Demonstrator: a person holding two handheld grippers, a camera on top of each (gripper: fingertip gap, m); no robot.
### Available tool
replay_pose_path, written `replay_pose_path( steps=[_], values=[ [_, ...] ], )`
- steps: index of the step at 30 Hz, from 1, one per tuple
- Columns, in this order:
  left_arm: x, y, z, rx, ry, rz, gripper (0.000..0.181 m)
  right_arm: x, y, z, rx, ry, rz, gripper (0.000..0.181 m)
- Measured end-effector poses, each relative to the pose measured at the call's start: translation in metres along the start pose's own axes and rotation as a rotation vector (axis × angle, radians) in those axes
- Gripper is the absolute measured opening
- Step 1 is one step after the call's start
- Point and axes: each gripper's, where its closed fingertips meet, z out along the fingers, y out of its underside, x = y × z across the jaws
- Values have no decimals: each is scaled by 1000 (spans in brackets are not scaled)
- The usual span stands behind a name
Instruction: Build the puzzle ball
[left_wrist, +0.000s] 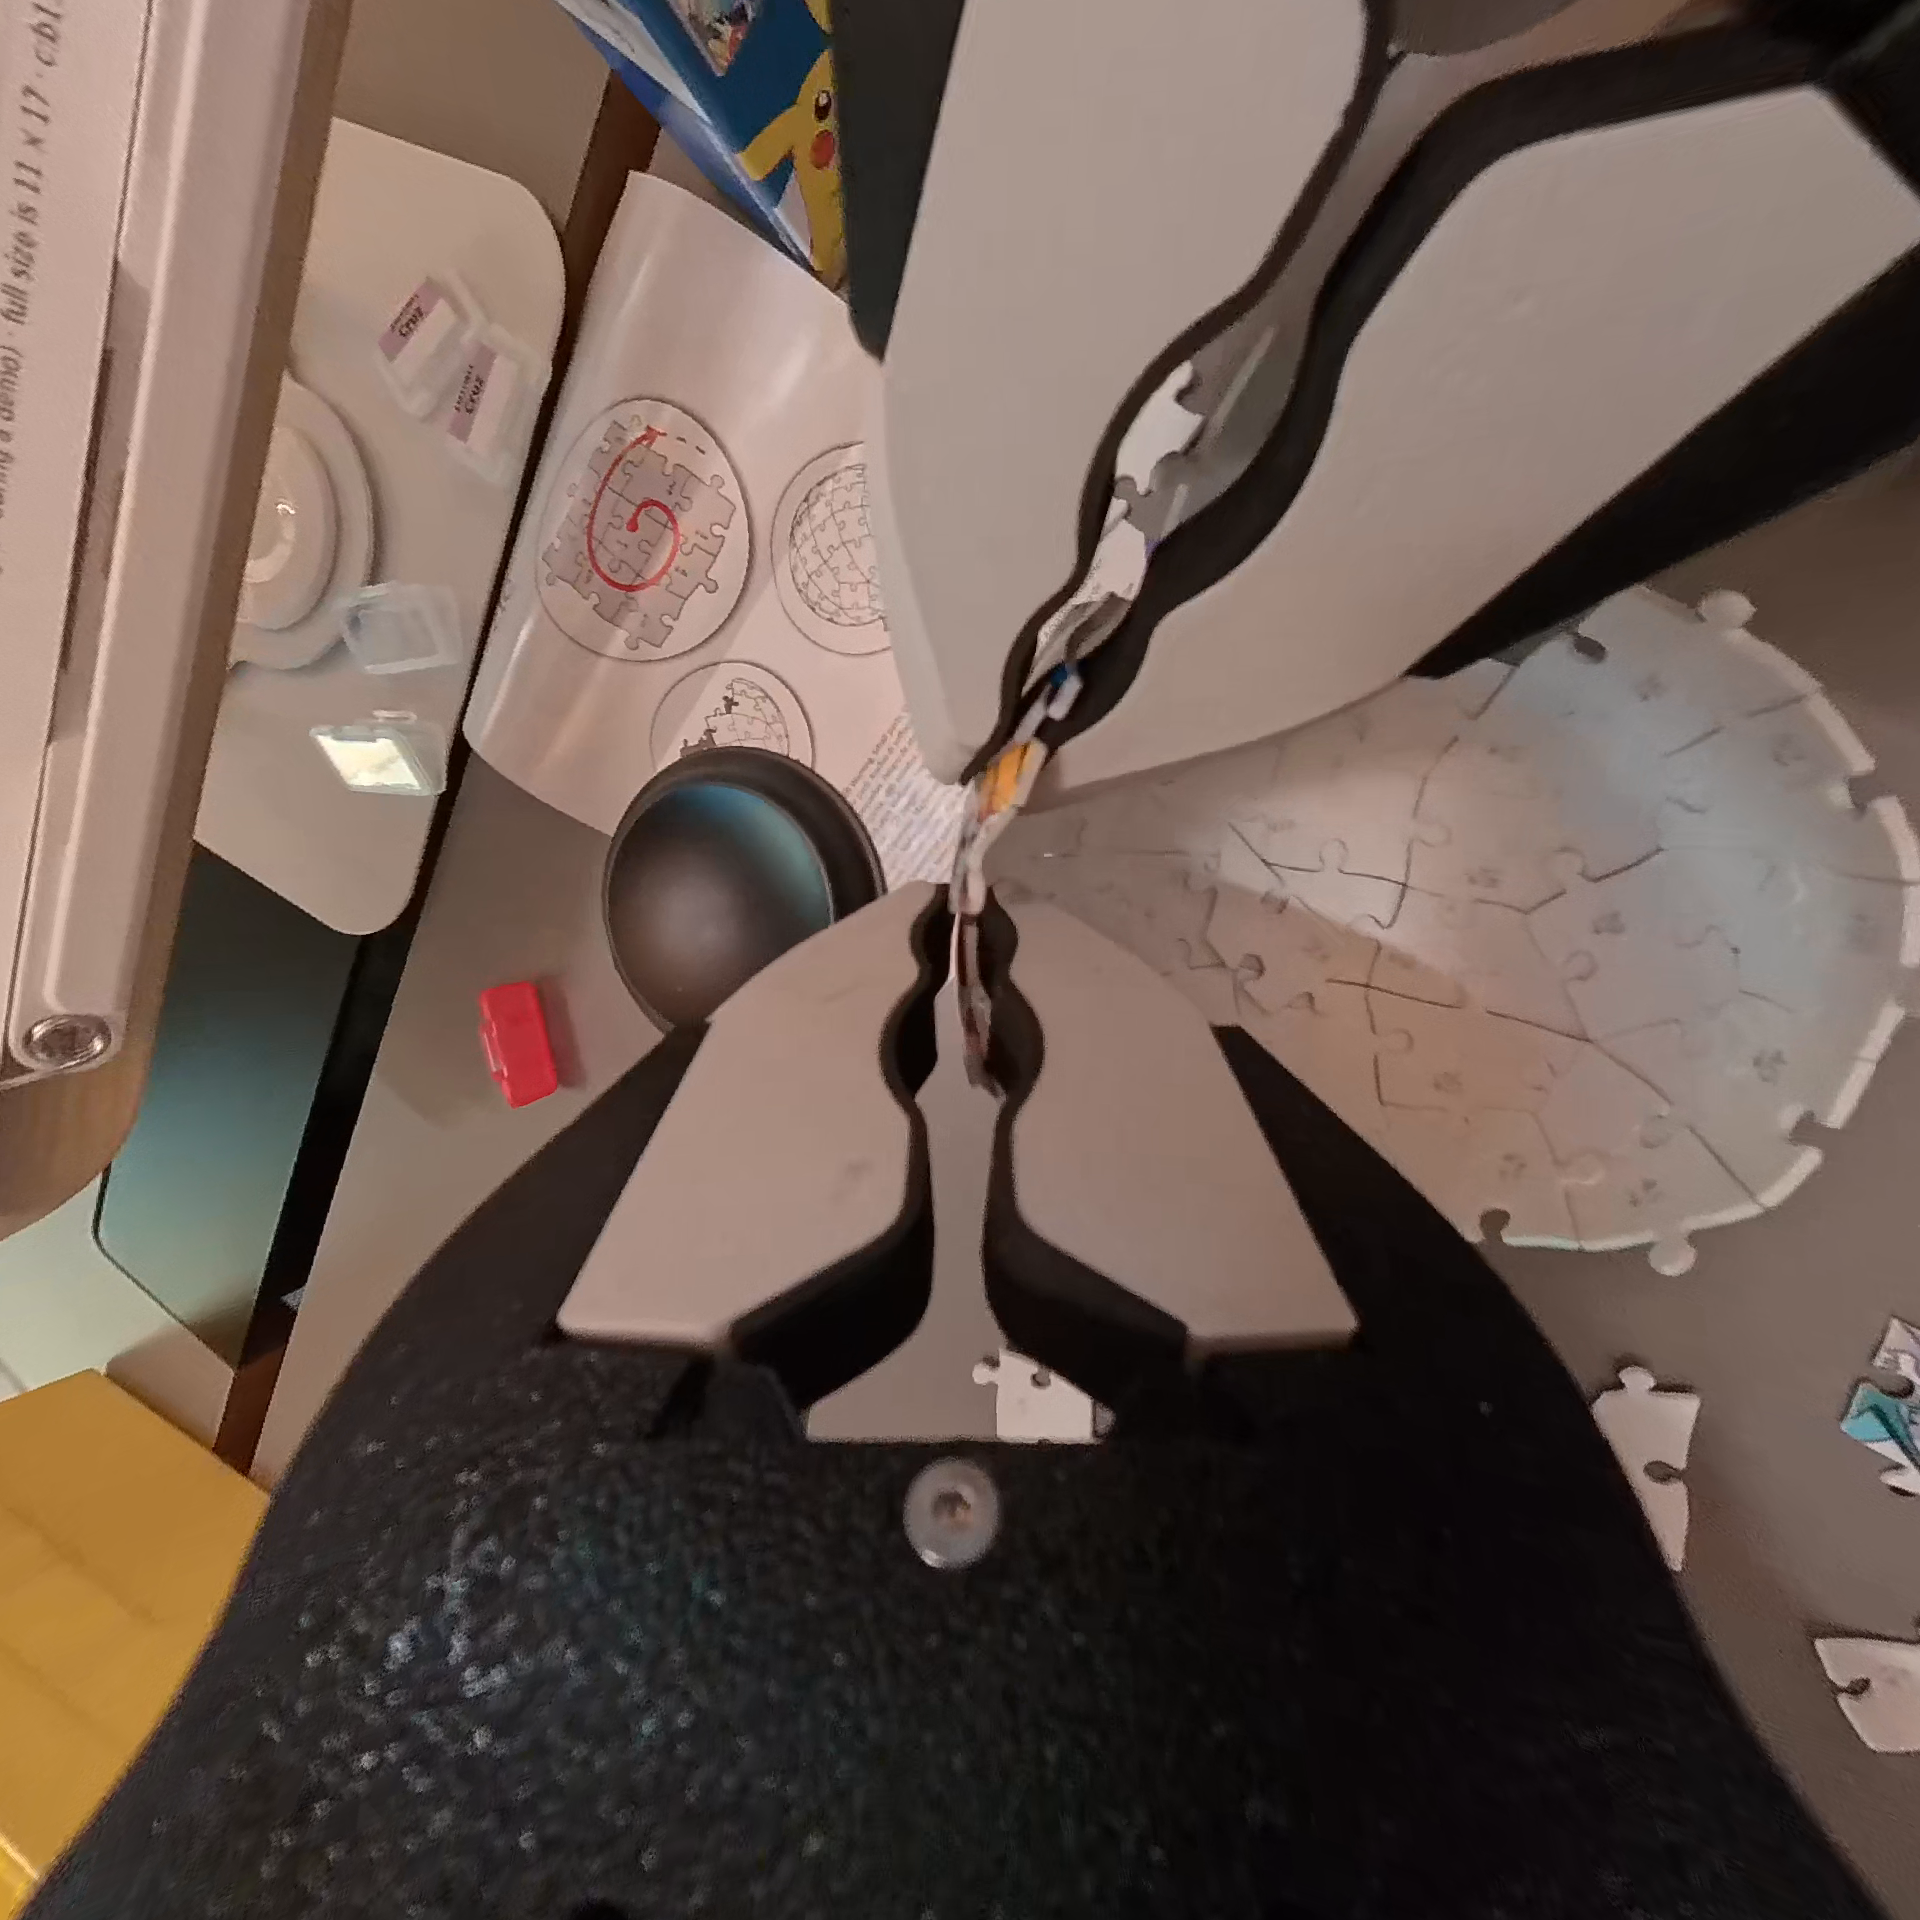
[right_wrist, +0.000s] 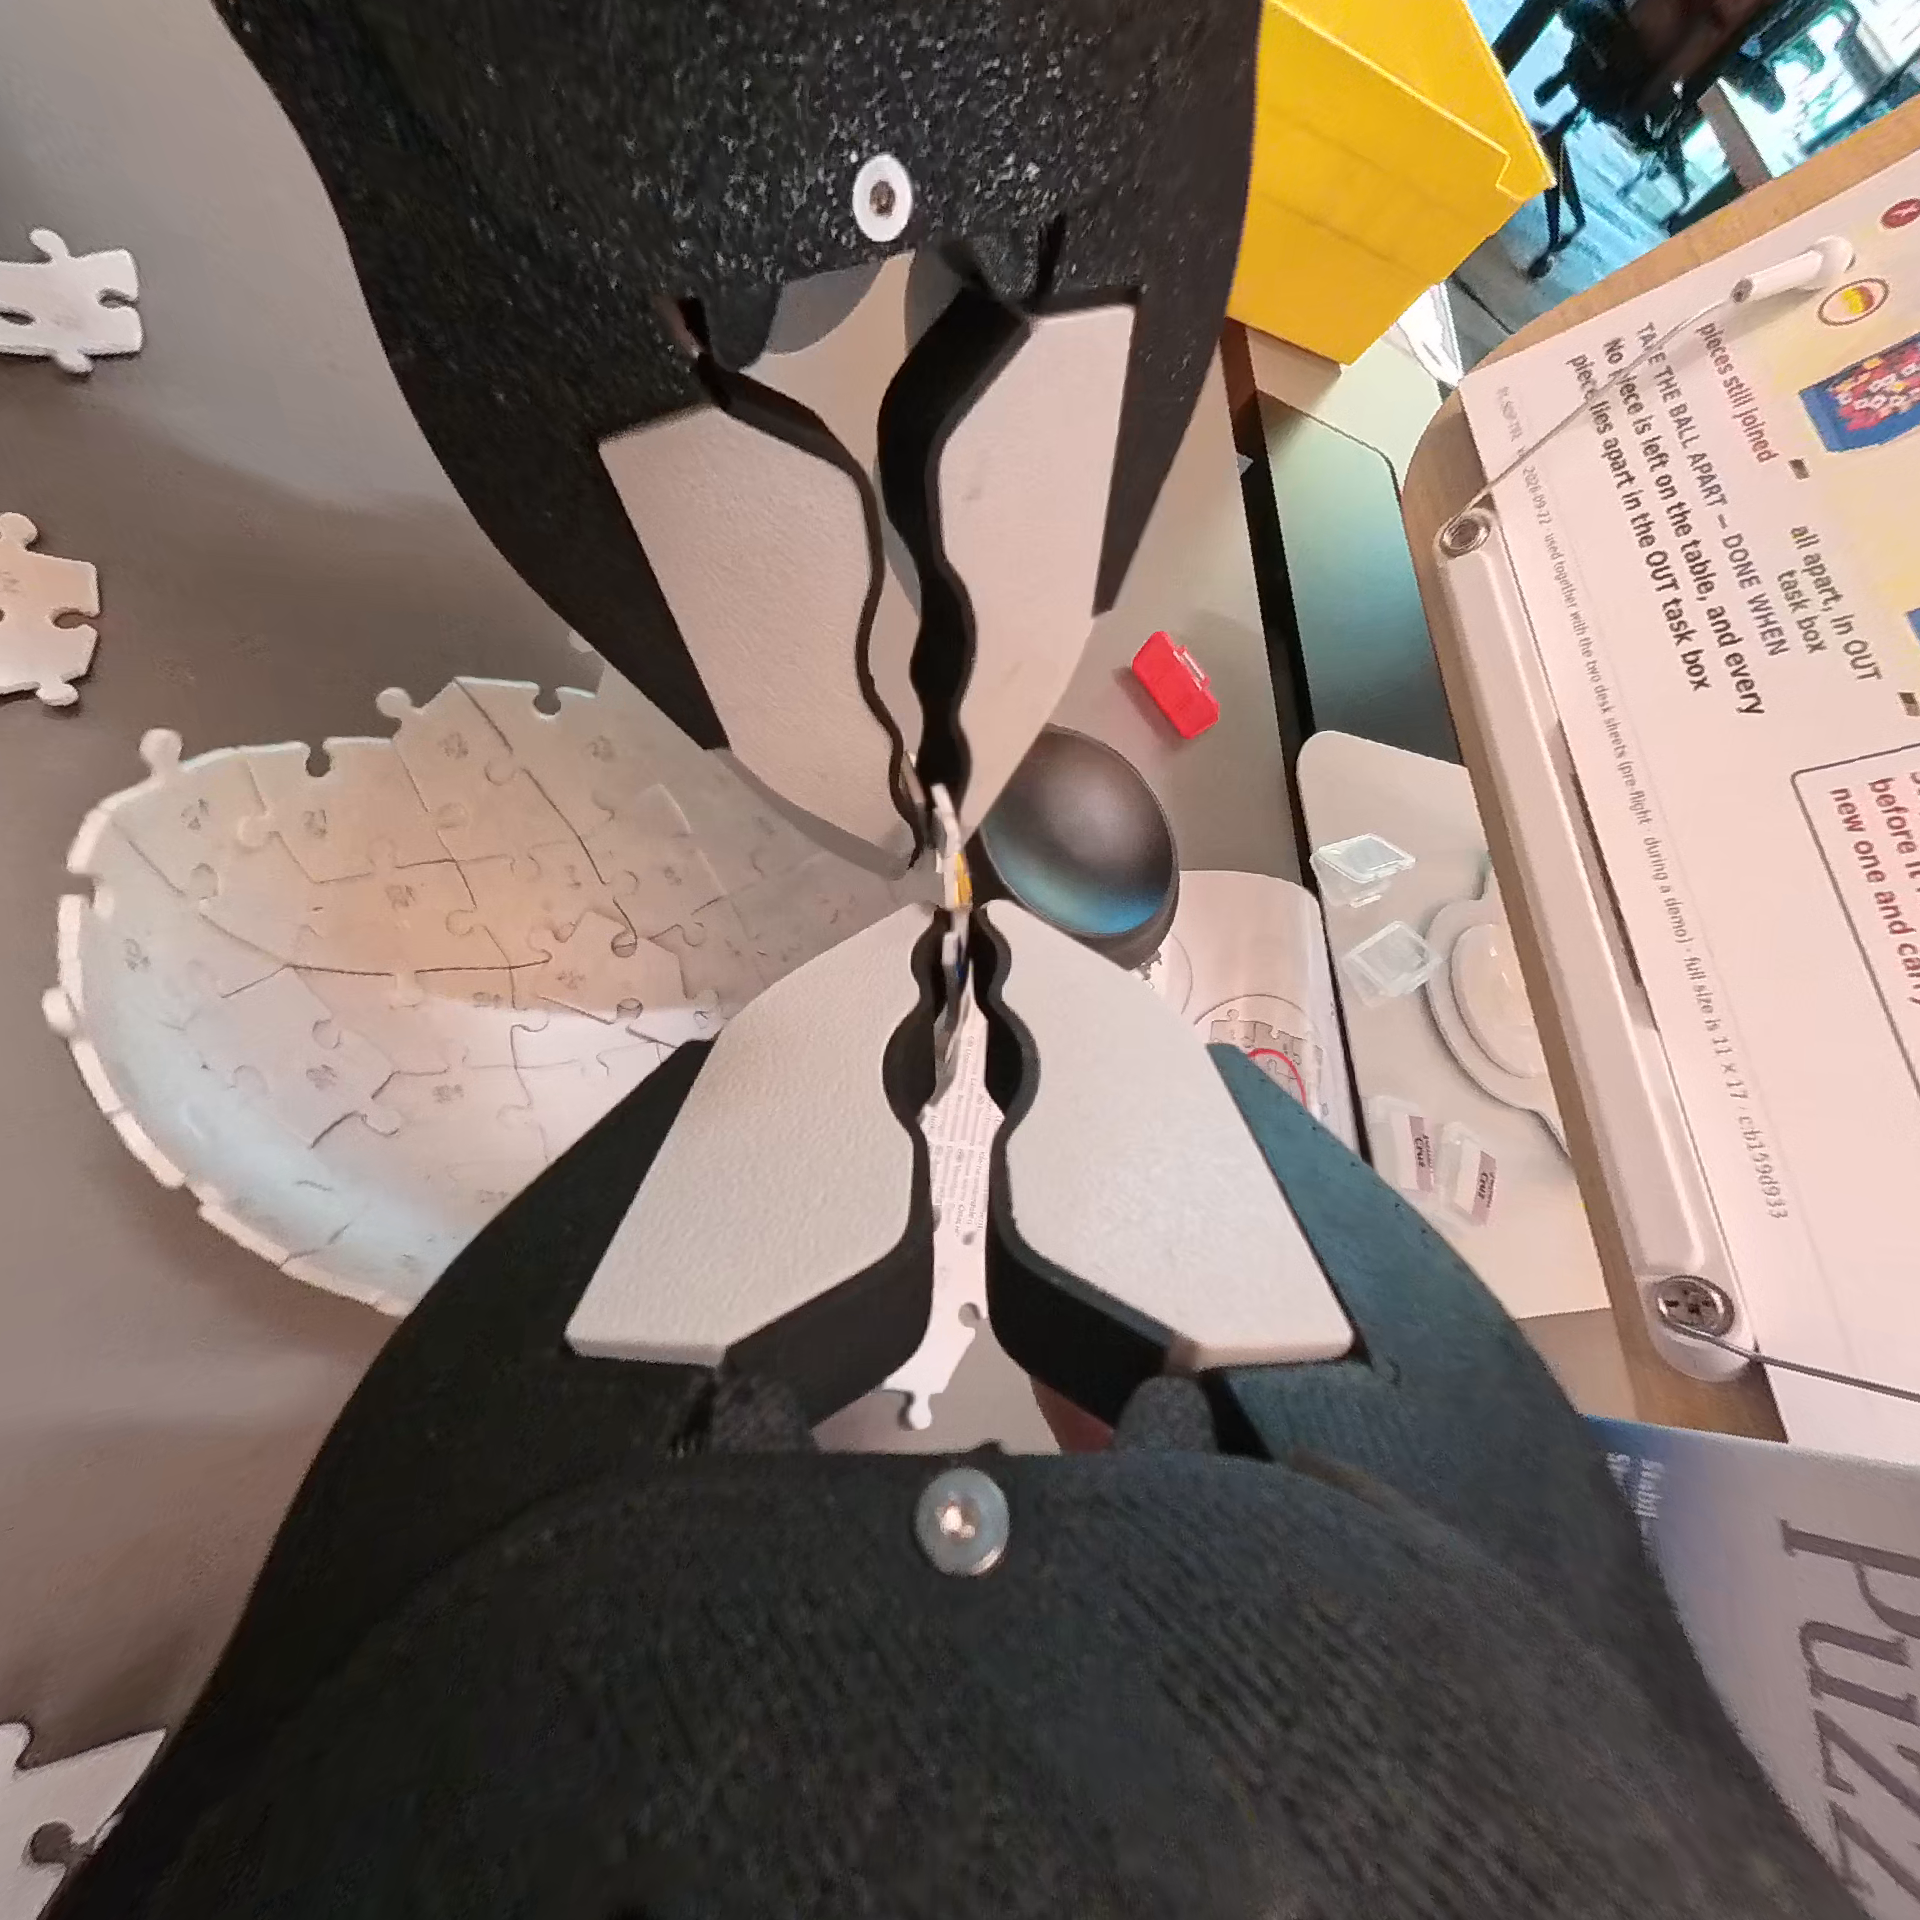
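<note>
left gripper (left_wrist: 961, 914) pinching puzzle piece (left_wrist: 971, 997); right gripper (right_wrist: 951, 925) pinching second piece (right_wrist: 945, 1013), tips meeting above table (right_wrist: 260, 436). half-built puzzle ball shell (right_wrist: 343, 935) lies beside, white inside up. printed instruction sheet (left_wrist: 675, 416), printed sign (right_wrist: 1683, 623), red block (right_wrist: 1174, 686) nearby.

I see only thin edges of the puzzle pieces (left_wrist: 971, 997) between the closed fingers. The half-built puzzle ball (right_wrist: 343, 935) is partly hidden behind both grippers. The yellow bin (right_wrist: 1361, 156) is cropped.
</note>
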Motion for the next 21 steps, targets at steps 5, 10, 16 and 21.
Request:
replay_pose_path(
  steps=[5, 10, 16, 21],
  values=[
    [-2, -1, 0, 11, -14, 3, 3, -4, 4, -1, 0, -24, 8, 26],
    [-4, -1, -1, 3, -26, 5, 2, 3, -14, -1, 94, 21, -16, 14],
    [-4, -1, 0, 6, -23, 3, 3, 2, -5, 5, 43, 19, -49, 3],
    [-3, -1, 0, 5, -18, 2, 3, 2, -5, 5, 58, 13, -36, 3]
  ],
)
